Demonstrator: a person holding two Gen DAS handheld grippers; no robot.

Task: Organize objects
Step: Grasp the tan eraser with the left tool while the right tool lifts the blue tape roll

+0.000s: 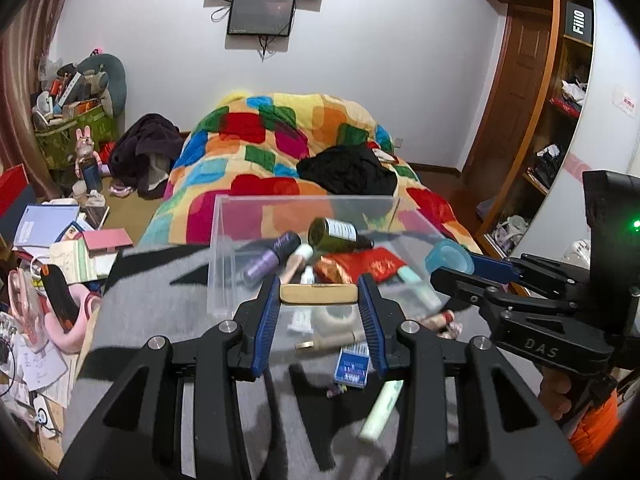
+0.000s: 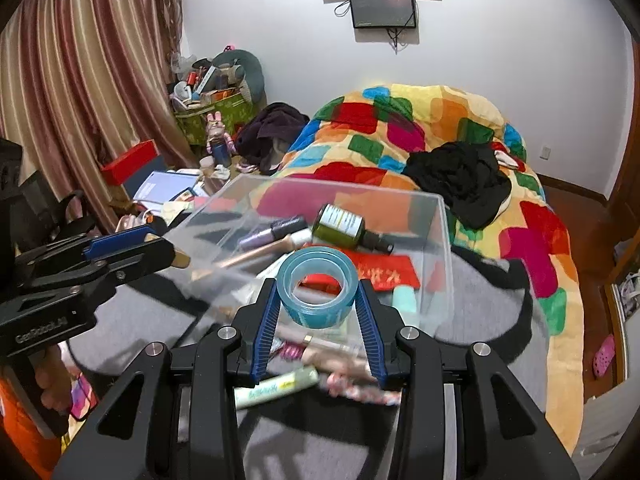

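My left gripper [image 1: 319, 294] is shut on a flat tan wooden piece [image 1: 318, 293] and holds it over the near wall of a clear plastic bin [image 1: 224, 248]. My right gripper [image 2: 317, 298] is shut on a blue tape roll [image 2: 318, 284], held above the bin's near edge [image 2: 448, 264]; it also shows in the left wrist view [image 1: 450, 262]. The bin holds a green bottle [image 1: 334, 234], a purple bottle [image 1: 272, 258] and a red packet [image 1: 378, 266]. Loose tubes [image 1: 380, 410], a blue box [image 1: 352, 364] and a white tape roll [image 1: 335, 316] lie on the grey blanket [image 1: 160, 320].
A colourful quilt [image 1: 280, 148] with black clothes [image 1: 348, 168] covers the bed behind the bin. Books and papers [image 1: 48, 236] clutter the floor at the left. A wooden wardrobe [image 1: 536, 120] stands at the right, curtains [image 2: 80, 80] at the left.
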